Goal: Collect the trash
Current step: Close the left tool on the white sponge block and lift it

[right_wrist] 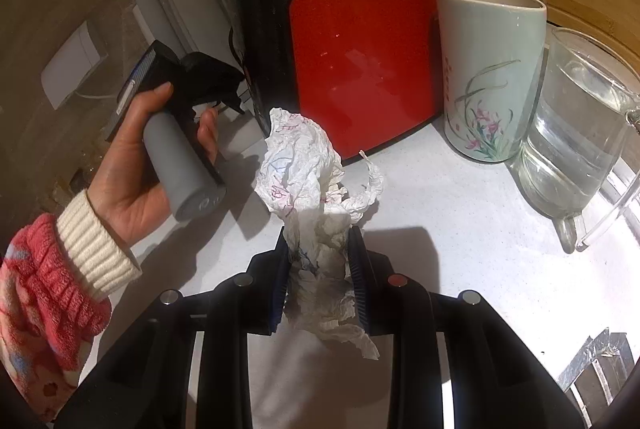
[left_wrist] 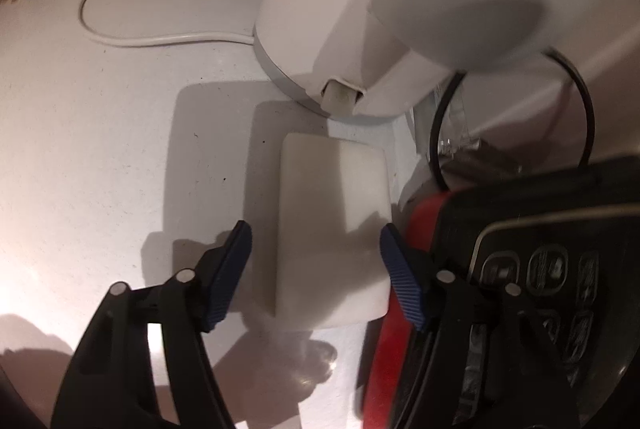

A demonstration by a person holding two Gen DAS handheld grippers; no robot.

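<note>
My right gripper is shut on a crumpled white paper napkin with faint print, held above the white counter in front of the red and black toaster. My left gripper is open, its blue pads on either side of a white rounded rectangular block that lies on the counter. The block sits between the white kettle and the toaster. The left gripper with the hand holding it also shows in the right wrist view, left of the toaster.
A floral ceramic cup and a glass jug of water stand right of the toaster. A white cable loops left of the kettle, a black cable right of it. Foil tape lies at the counter's right.
</note>
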